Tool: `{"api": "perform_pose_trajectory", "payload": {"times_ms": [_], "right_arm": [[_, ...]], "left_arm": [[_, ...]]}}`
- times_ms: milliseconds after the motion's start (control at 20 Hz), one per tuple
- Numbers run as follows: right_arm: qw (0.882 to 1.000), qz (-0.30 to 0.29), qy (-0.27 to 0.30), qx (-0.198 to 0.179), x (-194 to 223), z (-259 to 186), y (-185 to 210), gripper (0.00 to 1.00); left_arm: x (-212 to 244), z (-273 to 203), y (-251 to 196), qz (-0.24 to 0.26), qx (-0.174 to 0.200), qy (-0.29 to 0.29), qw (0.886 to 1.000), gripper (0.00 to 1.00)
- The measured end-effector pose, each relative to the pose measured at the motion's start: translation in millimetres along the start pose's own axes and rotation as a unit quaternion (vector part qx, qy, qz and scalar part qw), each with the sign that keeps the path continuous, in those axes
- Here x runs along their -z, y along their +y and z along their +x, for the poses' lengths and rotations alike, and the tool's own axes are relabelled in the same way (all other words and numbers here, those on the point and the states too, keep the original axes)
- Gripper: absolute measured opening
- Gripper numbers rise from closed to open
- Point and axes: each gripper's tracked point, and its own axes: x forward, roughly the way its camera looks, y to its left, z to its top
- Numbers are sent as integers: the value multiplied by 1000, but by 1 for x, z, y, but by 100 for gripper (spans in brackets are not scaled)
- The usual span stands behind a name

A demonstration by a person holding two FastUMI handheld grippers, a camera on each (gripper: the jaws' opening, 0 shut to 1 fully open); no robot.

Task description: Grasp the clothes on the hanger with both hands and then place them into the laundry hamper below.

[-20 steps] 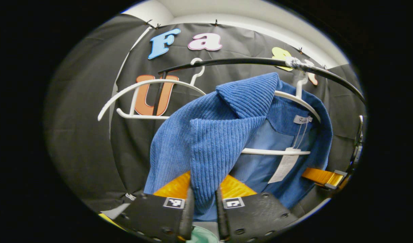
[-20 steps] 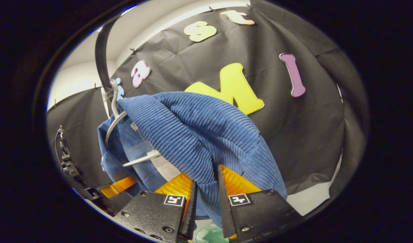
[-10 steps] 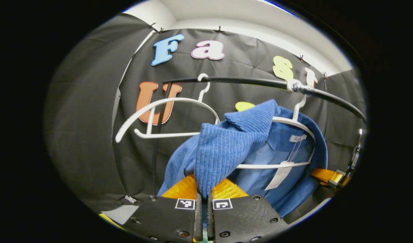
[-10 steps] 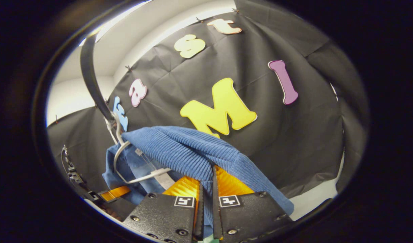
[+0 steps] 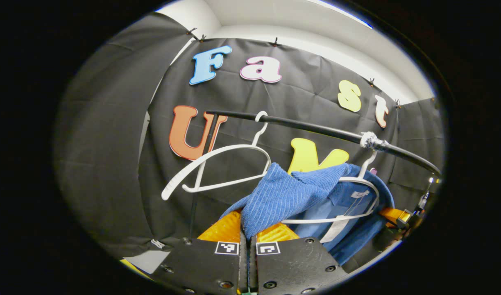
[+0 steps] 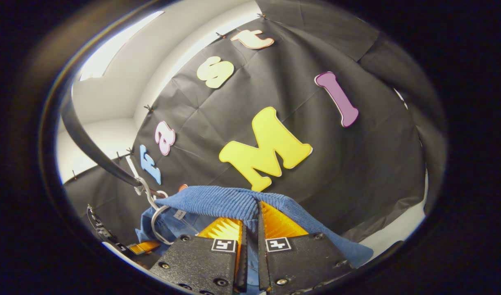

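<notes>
A: What sort of place is this?
B: A booth walled with black cloth, white wall above it. A black clothes rail crosses in front of the cloth.

A: And the garment?
B: A blue corduroy jacket is draped on a white hanger whose hook sits on the rail at a taped spot. In the left gripper view its lighter blue lining and a paper tag show inside the open front. The near front panel is drawn off to the side, toward the camera.

A: Who has hold of it?
B: The left hand-held gripper is clenched on that drawn-out edge, cloth squeezed between both fingers. In the right gripper view the right hand-held gripper is likewise clamped on a ridge of the jacket, the corduroy running over and between its fingers.

A: Anything else nearby?
B: A second white hanger, bare, hangs tilted on the rail just beside the jacket. At the far edge of the left gripper view the right hand-held gripper shows behind the jacket's other side.

A: The hamper?
B: I cannot make it out.
</notes>
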Motion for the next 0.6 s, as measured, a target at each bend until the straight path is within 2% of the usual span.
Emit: {"api": "perform_pose_trajectory", "payload": {"times_ms": [250,350,400,450,500,600], "right_arm": [[998,45,-4,-46,-19,7,5,13],[997,42,-5,-58,-28,12,11,12],[998,31,-5,-59,-29,13,10,12],[998,24,-5,-61,-34,15,9,12],[997,27,-4,-68,-38,13,11,12],[996,42,2,-84,-47,19,12,12]], "left_arm": [[-28,-3,13,-11,12,-13,1000,2],[-33,1,13,-6,13,-9,1000,2],[-35,2,12,1,15,-8,1000,7],[-40,2,10,4,20,-9,1000,7],[-42,3,9,6,26,-8,1000,2],[-46,8,7,0,37,-4,999,2]]}}
